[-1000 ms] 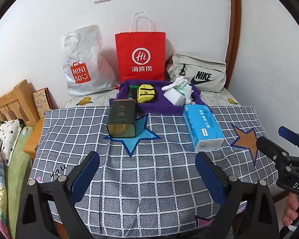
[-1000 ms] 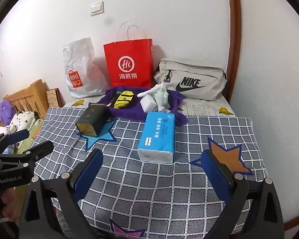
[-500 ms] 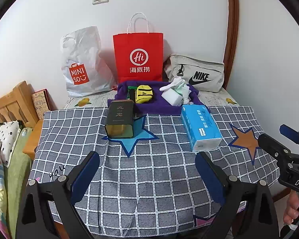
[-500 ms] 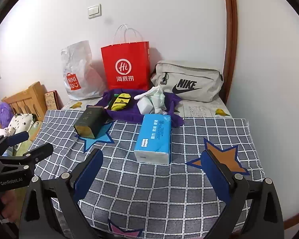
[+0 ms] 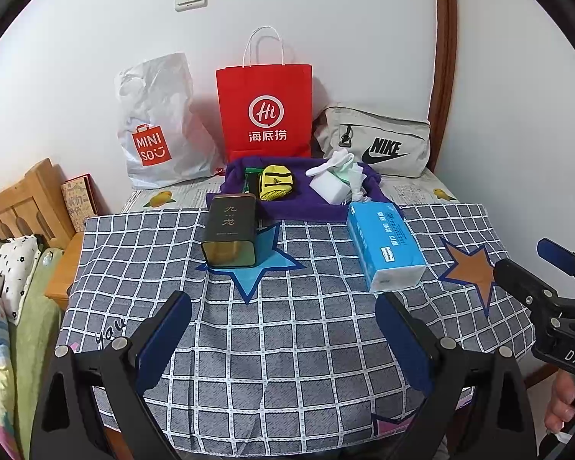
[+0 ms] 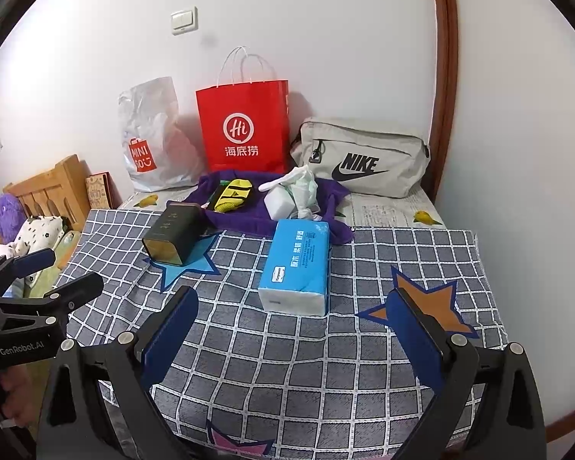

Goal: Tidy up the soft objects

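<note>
Your left gripper (image 5: 283,339) hangs over the near edge of the grey-and-white checked cloth (image 5: 287,329) with its blue-padded fingers (image 5: 165,339) spread wide and nothing between them. From this wrist view, the blue plastic-wrapped tissue pack (image 5: 383,245) lies on the cloth ahead and to the right, while the dark rectangular tin with gold characters (image 5: 232,230) lies on its side on a blue star patch, ahead and to the left. Behind them, the purple towel (image 5: 299,207) carries a yellow mesh pouch (image 5: 276,182), a white sponge block (image 5: 331,188) and crumpled white cloth. A white MINISO plastic bag (image 5: 161,126), a red paper shopping bag (image 5: 264,111) and a beige NIKE pouch (image 5: 379,142) stand against the wall. Your right gripper (image 5: 548,268) shows at the right edge. From the right wrist view, your right gripper (image 6: 291,339) is equally wide apart and holds nothing, above the cloth, with the tissue pack (image 6: 297,264) just ahead between its fingers (image 6: 416,339). The tin (image 6: 172,237) sits further left, the towel (image 6: 257,218) beyond it, and your left gripper (image 6: 38,280) enters at the left edge, parted too.
</note>
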A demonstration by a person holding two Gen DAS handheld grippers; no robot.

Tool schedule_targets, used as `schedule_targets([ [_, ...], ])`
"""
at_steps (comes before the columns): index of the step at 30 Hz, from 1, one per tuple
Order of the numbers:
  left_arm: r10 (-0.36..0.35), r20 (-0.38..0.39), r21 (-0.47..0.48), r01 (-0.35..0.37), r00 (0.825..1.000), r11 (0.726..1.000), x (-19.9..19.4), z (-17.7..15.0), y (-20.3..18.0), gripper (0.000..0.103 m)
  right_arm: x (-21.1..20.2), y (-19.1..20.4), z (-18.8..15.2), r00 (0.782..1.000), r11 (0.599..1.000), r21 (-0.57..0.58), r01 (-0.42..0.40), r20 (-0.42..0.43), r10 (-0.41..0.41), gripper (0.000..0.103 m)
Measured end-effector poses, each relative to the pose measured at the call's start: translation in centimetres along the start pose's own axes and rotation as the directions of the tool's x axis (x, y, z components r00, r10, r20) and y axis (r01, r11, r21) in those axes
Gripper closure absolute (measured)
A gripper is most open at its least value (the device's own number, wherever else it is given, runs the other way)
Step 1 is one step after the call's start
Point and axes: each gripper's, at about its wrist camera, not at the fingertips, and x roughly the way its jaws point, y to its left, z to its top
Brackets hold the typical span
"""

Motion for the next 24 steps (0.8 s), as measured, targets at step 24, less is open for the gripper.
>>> schedule_targets([
  [24,-0.001,0.002,0.002,0.001,1.0,1.0,-0.17,-0.04,0.1,0.006,-0.13,-0.24,0.23,1.0,1.0,0.004,-0.001,0.005,0.001,0.005],
])
